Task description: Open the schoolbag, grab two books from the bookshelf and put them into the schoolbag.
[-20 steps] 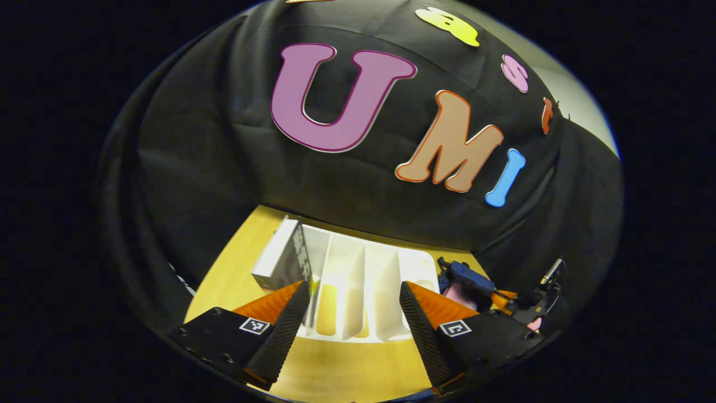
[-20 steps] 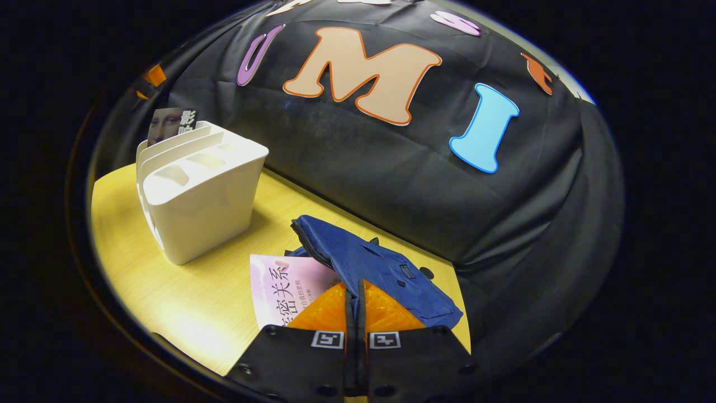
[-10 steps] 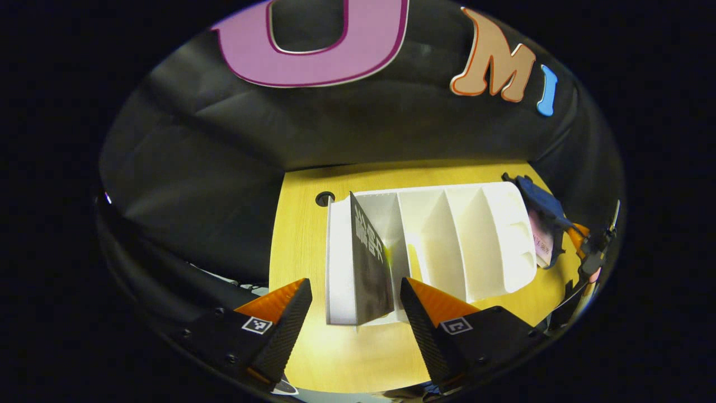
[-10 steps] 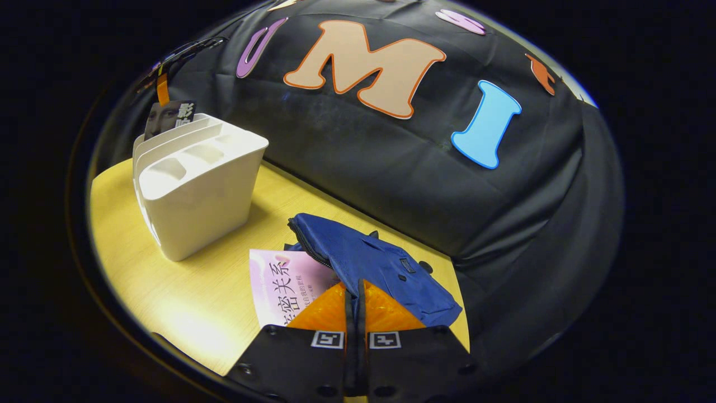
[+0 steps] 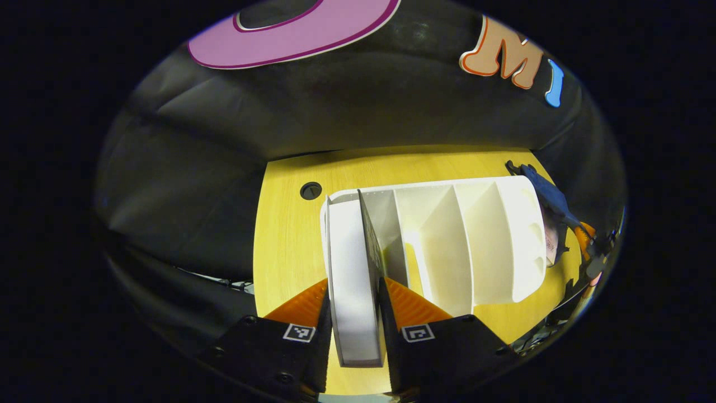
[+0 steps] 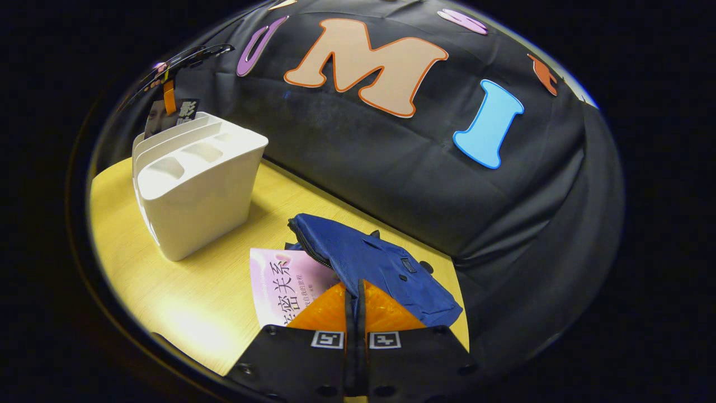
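Left gripper (image 5: 353,313) has closed since half a second ago: fingers now clamp the dark-covered book (image 5: 353,291) standing in the end slot of the white bookshelf (image 5: 481,235). Right gripper (image 6: 356,305) unchanged, fingers together, pinching the edge of the blue schoolbag (image 6: 380,268). Pink book (image 6: 279,285) lies just left of it, part under the bag flap, on the table (image 6: 184,291).

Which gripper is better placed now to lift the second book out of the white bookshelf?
Left. The left gripper is closed around the book standing in the bookshelf. The right gripper is shut on the schoolbag's flap, beside the pink book.
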The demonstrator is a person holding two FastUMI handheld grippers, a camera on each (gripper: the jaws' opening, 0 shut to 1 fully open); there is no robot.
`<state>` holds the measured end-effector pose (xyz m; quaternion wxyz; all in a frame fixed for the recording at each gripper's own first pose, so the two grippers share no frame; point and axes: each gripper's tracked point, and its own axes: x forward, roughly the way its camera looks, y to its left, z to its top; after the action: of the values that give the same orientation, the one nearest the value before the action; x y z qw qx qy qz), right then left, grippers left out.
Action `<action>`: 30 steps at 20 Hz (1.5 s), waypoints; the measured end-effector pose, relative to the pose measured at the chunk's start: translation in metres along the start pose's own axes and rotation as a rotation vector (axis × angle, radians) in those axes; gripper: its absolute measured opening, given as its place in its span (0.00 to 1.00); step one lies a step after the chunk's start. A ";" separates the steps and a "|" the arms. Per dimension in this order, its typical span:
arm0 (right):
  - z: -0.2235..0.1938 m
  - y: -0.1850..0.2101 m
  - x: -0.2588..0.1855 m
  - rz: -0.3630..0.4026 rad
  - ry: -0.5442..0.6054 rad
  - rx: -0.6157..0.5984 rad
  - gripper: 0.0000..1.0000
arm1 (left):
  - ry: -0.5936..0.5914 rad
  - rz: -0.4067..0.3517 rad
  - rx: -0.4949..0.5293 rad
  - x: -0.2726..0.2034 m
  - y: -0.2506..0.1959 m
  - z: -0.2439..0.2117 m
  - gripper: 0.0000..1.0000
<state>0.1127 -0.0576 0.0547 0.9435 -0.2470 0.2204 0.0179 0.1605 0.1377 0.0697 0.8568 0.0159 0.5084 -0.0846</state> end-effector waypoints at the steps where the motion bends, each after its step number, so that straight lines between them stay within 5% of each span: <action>1: 0.000 0.000 0.000 0.001 0.000 -0.001 0.03 | 0.002 -0.003 -0.007 0.001 -0.004 0.001 0.38; 9: -0.001 0.002 0.004 0.010 -0.002 0.006 0.05 | 0.051 0.041 0.016 -0.012 -0.025 -0.018 0.27; 17: 0.004 -0.002 0.003 -0.002 -0.018 0.018 0.03 | -0.294 0.074 0.002 -0.112 -0.024 0.015 0.26; 22: 0.007 -0.005 0.003 -0.010 -0.023 0.043 0.03 | -0.637 0.078 -0.041 -0.180 -0.047 0.049 0.24; 27: 0.008 -0.009 0.002 -0.019 -0.028 0.051 0.03 | -0.914 -0.140 -0.140 -0.242 -0.110 0.058 0.24; 30: 0.009 -0.013 0.001 -0.018 -0.037 0.084 0.03 | -0.986 -0.431 -0.222 -0.246 -0.189 0.035 0.24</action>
<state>0.1193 -0.0650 0.0676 0.9571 -0.2085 0.2013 0.0048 0.0450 -0.0204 0.3121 0.9533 -0.2206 0.0442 -0.2014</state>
